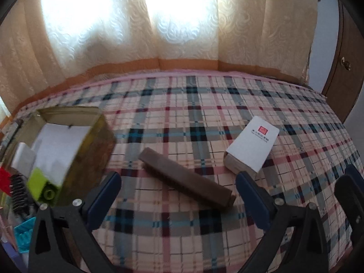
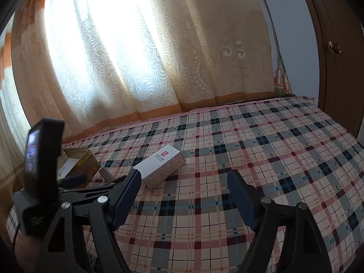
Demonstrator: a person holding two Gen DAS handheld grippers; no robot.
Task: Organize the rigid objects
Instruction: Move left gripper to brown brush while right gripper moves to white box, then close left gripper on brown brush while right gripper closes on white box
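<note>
Two dark blue fingers of the left hand-held gripper (image 1: 178, 185) are standing wide apart and empty in the left wrist view, hovering over a plaid-covered bed (image 1: 204, 104). Between them, a long brown bar (image 1: 185, 177) is lying diagonally on the bed. A white box with a red square mark (image 1: 251, 145) is resting just beyond the right-hand finger. To the left, an open gold tin (image 1: 75, 150) is holding a white card and a lime green block (image 1: 44, 187), blurred. Turning to the right wrist view, the right hand-held gripper (image 2: 184, 196) is standing partly open, gripping nothing, over bare bedding. The white box (image 2: 162, 166) is lying just past its left finger, with the tin (image 2: 78, 165) further left, beside the other gripper's body. Risk, as a judgement: the soft bedding may let the bar tilt or slide when pinched, and the two grippers are working close enough to collide.
</note>
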